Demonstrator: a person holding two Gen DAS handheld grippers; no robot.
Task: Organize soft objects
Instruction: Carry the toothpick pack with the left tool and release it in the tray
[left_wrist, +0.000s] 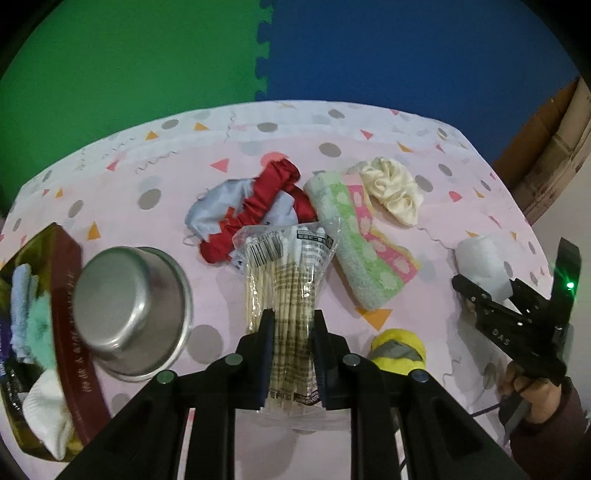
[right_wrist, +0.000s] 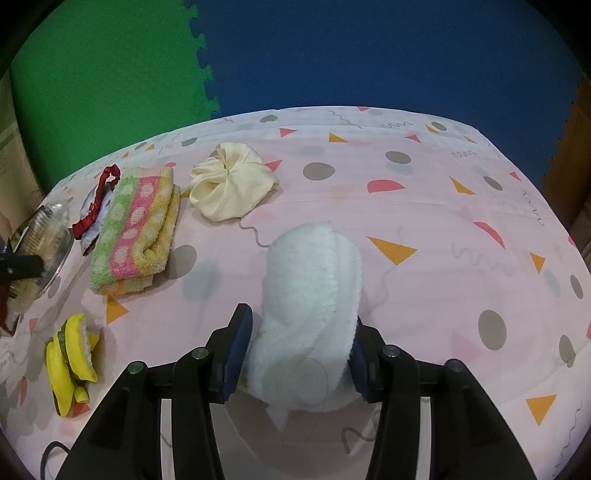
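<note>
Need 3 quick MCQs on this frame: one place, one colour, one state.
1. Where does the steel bowl sit?
A) beside the brown box
B) on the striped towel
C) at the table's far edge

2. What colour is the scrunchie beyond the striped towel?
A) blue
B) cream
C) black

3. What is between the right gripper fingers?
A) nothing
B) yellow cloth
C) white towel

Answers: 1 A, bowl lies next to the box; 2 B, pale cream folds; 3 C, pads press the white roll.
</note>
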